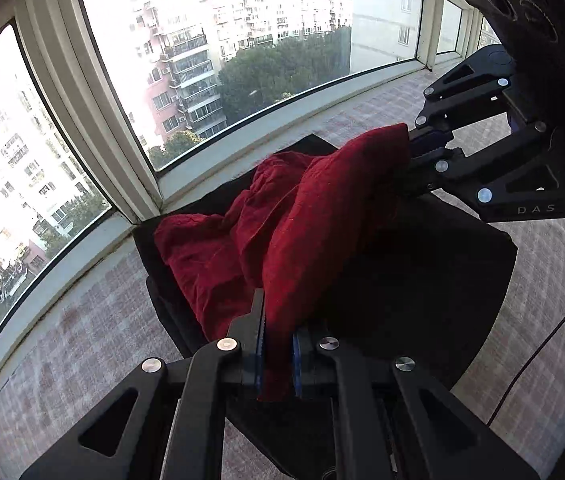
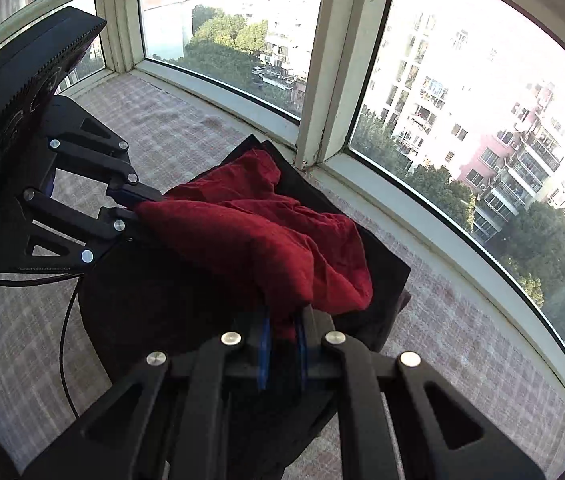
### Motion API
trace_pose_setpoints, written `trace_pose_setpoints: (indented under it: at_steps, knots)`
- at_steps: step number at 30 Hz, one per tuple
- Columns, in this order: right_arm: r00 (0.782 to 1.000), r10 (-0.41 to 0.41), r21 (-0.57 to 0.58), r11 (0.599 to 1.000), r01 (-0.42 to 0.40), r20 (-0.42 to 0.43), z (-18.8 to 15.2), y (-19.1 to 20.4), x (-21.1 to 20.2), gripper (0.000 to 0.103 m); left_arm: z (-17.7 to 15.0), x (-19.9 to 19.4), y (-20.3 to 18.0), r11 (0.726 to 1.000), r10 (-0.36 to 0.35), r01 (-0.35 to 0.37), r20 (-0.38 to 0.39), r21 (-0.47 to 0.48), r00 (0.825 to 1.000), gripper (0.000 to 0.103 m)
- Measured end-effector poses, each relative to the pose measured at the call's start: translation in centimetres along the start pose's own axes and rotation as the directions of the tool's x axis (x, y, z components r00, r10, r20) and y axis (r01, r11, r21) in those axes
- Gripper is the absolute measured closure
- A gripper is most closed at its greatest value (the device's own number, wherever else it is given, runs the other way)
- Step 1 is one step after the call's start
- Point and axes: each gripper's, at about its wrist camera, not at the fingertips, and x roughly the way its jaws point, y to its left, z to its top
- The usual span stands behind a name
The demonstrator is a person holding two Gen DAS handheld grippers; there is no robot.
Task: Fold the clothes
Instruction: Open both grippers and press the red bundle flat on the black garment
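Now red garment [image 1: 314, 216] spans L–R.

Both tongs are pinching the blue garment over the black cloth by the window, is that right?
Not quite: the garment is red, not blue, as the left wrist view shows. Both the left tongs and right tongs pinch it over the black cloth by the window.

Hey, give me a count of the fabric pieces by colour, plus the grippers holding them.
Red garment: 1
Black cloth underneath: 1
Grippers shut on the red garment: 2, left gripper and right gripper
Total: 4
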Motion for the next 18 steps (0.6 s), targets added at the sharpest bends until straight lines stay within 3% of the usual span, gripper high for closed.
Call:
trace_pose_setpoints:
  at_steps: [4,6,13,18]
  knots:
    - [0.999,0.0,-0.037,0.999,-0.001,-0.038,-3.5,2.0,1.8,0.087,-2.2,0.8,-0.9,0.999,-0.03,0.03,-0.01,-0.013,0.999,0.09]
    - [0.999,-0.013,-0.035,0.999,0.011,-0.053,-3.8,2.1,1.7,0.081,-2.1,0.6,-0.6,0.999,-0.037,0.036,-0.009,-0.024,0.999,0.087]
    - [0.996,-0.016,-0.045,0.999,0.012,-0.092,-3.6,1.2,-0.9,0.079,-3.5,-1.5,-0.9,0.998,-0.063,0.062,-0.026,-0.017,0.998,0.082]
    - [0.997,0.045,0.089,0.995,-0.04,-0.06,-2.9,0.2,-4.4,0.079,-4.2,-4.9,-1.3,0.995,-0.103,0.103,-0.006,-0.017,0.995,0.077]
